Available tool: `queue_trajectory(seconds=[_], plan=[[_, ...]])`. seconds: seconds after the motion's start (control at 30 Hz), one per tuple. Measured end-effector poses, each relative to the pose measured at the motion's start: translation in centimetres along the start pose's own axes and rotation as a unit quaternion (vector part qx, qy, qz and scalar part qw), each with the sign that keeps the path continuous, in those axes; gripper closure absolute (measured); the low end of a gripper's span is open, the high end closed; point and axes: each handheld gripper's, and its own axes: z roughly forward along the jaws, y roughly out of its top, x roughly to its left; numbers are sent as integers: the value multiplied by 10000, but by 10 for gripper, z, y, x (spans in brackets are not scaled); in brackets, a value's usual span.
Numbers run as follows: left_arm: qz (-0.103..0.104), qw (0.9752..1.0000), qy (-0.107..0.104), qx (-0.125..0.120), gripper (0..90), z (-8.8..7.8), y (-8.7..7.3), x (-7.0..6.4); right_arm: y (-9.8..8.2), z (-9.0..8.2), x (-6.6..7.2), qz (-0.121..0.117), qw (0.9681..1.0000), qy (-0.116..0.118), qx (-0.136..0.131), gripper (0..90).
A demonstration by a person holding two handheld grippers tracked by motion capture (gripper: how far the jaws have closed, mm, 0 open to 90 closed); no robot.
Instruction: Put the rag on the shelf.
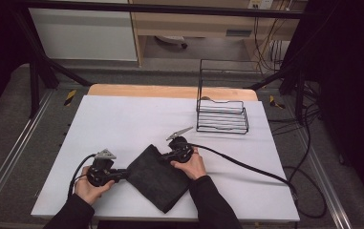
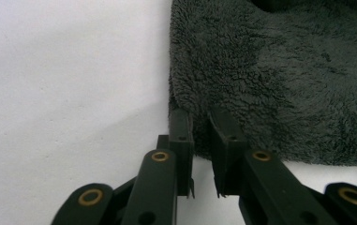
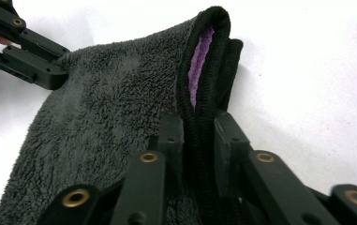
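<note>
A dark grey fleecy towel (image 1: 158, 177) lies folded near the table's front edge, turned like a diamond. My left gripper (image 1: 125, 175) holds its left corner, jaws pinched narrowly on the towel's (image 2: 279, 79) edge. My right gripper (image 1: 164, 154) is shut on the top corner. In the right gripper view its jaws clamp the raised black hem (image 3: 203, 122), which lifts off the table and shows a purple inner layer (image 3: 199, 58). The left gripper (image 3: 49, 75) also appears in that view at the towel's far corner.
A black wire rack (image 1: 222, 117) stands at the back right of the white table cover (image 1: 122, 124). A black cable (image 1: 246, 167) trails from the right gripper across the table to the right edge. A wooden board edge (image 1: 170, 90) runs along the back.
</note>
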Motion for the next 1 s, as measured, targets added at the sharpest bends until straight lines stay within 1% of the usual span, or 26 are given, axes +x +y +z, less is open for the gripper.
queue_trajectory(seconds=[0.07, 0.1, 0.13, 0.2, 0.23, 0.3, 0.33, 0.37, 0.4, 0.43, 0.47, 0.5, 0.57, 0.6, 0.63, 0.67, 0.7, 0.73, 0.77, 0.8, 0.83, 0.87, 0.9, 0.93, 0.97, 1.0], plan=[[0, 10000, 7, 11, 810, 0, 1, 0, 0, 0, 0, -36, 10000, -12, -45, 793], [0, 10000, 16, 0, 818, -1, 2, -1, -1, -2, 1, -43, 9999, -91, -105, 798], [18, 10000, 31, 25, 818, -1, 4, -1, -1, -2, 1, -43, 9999, -91, -105, 798], [78, 9999, 87, 9, 821, 0, 8, -1, -1, -6, 3, -3, 9997, -167, -202, 800], [102, 9999, 116, -6, 822, 1, 10, -1, -2, -10, 4, 6, 9992, -285, -276, 800], [178, 9997, 168, -23, 822, 3, 15, -1, -3, -14, 6, 58, 9985, -424, -341, 800], [200, 9996, 179, -36, 822, 4, 19, -1, -4, -17, 6, 129, 9980, -487, -371, 800], [206, 9995, 205, -92, 822, 5, 22, -1, -5, -19, 6, 142, 9974, -558, -422, 800], [243, 9994, 232, -123, 822, 6, 26, -1, -5, -19, 6, 142, 9974, -558, -422, 800], [263, 9993, 246, -138, 822, 7, 31, -1, -8, -23, 5, 254, 9959, -701, -510, 800], [311, 9989, 313, -165, 822, 12, 40, -2, -10, -25, 5, 292, 9953, -756, -531, 801], [311, 9989, 313, -165, 822, 12, 40, -2, -12, -27, 5, 360, 9940, -850, -586, 800], [361, 9984, 411, -168, 822, 20, 49, -3, -16, -31, 4, 440, 9915, -1023, -672, 800], [363, 9981, 457, -175, 822, 24, 53, -4, -16, -31, 4, 440, 9915, -1023, -672, 800], [368, 9979, 486, -196, 822, 28, 56, -5, -19, -34, 2, 522, 9888, -1165, -776, 800], [377, 9977, 522, -193, 822, 33, 60, -5, -21, -35, 2, 608, 9873, -1224, -813, 800], [382, 9975, 562, -206, 822, 37, 64, -6, -21, -35, 2, 608, 9873, -1224, -813, 800], [373, 9974, 580, -229, 822, 41, 67, -6, -23, -37, 1, 650, 9859, -1281, -858, 800], [368, 9973, 588, -259, 822, 45, 70, -6, -27, -40, -1, 743, 9824, -1425, -948, 799], [369, 9970, 617, -303, 822, 49, 73, -6, -27, -40, -1, 743, 9824, -1425, -948, 799], [333, 9969, 617, -366, 821, 53, 76, -6, -29, -41, -2, 770, 9809, -1488, -984, 799], [345, 9966, 639, -389, 819, 56, 78, -6, -32, -44, -3, 812, 9780, -1600, -1061, 798], [360, 9963, 653, -415, 817, 60, 79, -7, -34, -46, -3, 849, 9767, -1639, -1091, 798], [356, 9961, 655, -462, 817, 63, 80, -7, -34, -46, -3, 849, 9767, -1639, -1091, 798], [348, 9959, 664, -509, 814, 65, 81, -7, -35, -47, -4, 868, 9755, -1678, -1127, 797], [349, 9956, 663, -565, 793, 66, 82, -7, -39, -49, -5, 972, 9731, -1733, -1165, 797]])
